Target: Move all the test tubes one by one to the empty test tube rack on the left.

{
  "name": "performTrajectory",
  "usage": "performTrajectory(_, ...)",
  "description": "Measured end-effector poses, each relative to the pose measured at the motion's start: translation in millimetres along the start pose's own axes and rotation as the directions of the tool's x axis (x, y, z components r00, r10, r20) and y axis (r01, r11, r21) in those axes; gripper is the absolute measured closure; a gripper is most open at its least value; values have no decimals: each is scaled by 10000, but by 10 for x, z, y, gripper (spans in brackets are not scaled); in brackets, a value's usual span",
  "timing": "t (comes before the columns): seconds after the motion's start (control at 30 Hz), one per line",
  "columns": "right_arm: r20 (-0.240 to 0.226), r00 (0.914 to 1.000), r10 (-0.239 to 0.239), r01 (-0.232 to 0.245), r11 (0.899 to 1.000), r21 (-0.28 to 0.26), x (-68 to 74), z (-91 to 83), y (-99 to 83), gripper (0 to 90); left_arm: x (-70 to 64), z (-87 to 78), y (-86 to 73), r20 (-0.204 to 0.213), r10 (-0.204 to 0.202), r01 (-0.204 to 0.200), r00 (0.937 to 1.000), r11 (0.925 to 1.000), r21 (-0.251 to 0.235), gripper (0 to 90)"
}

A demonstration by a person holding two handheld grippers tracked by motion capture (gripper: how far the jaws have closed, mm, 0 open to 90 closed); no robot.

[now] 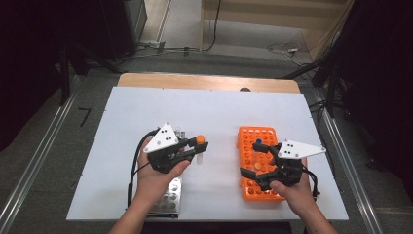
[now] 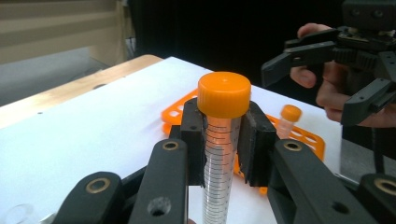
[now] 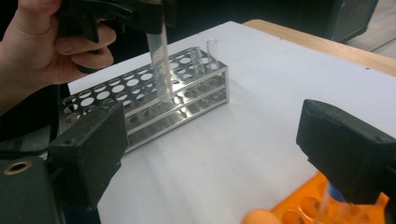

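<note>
Orange-capped tube (image 2: 223, 126) upright, clamped in left tool (image 1: 197, 147) | right tool (image 1: 253, 158) wide over orange rack (image 1: 249, 146)

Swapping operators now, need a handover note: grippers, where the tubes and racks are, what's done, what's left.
Left gripper: shut on the clear graduated tube with orange screw cap, held upright above the white table, between the two racks.
Right gripper: open, empty, over the orange plastic tube rack.
Orange rack holds a blue-capped tube and an orange-capped tube.
Steel perforated rack holds two uncapped clear tubes at its far end.
Done: tube picked up.
Left: probably seat it in a rack; which one I cannot tell.
</note>
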State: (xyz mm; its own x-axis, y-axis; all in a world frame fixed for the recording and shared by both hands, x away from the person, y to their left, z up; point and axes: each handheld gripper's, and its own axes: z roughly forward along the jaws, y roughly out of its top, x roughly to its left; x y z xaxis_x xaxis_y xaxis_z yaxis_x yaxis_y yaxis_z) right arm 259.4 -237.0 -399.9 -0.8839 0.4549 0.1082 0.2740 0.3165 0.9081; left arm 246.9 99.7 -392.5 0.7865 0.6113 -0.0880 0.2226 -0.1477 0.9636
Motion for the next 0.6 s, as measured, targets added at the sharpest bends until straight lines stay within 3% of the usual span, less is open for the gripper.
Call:
performTrajectory(0.13, 50, 9999, 148, -148, 9999, -66, -73, -66, -6, 3, 80, -64, 2, -306, -79, 74, 9995, 9999, -139, 744)
performTrajectory(0.6, 595, 9975, 394, -378, 9989, -276, -290, -310, -70, 0, 353, -207, -56, -1315, -308, 252, 9908, 9987, -439, 744)
